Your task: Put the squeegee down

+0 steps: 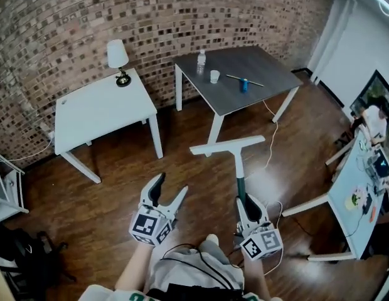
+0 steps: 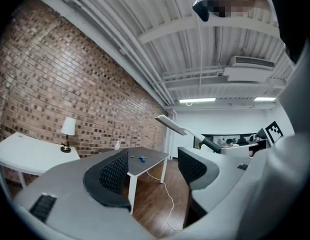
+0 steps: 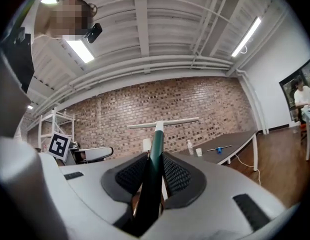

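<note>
I'm clamping my right gripper (image 1: 243,200) jaws on the squeegee (image 1: 239,168) handle. Its shaft is pointing to twelve o'clock, blade crosswise, toward the dark surface (image 1: 270,74) — my left gripper (image 1: 170,188) jaws are hanging apart, empty.

blue item (image 1: 244,84) on table (image 1: 276,64): too small to tell | squeegee (image 3: 156,138) handle end: hidden in right gripper (image 3: 155,164)

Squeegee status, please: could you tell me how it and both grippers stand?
Right gripper shut on squeegee handle, blade out front, in the air. Left gripper open, empty. Dark table ahead, clear of blade.
</note>
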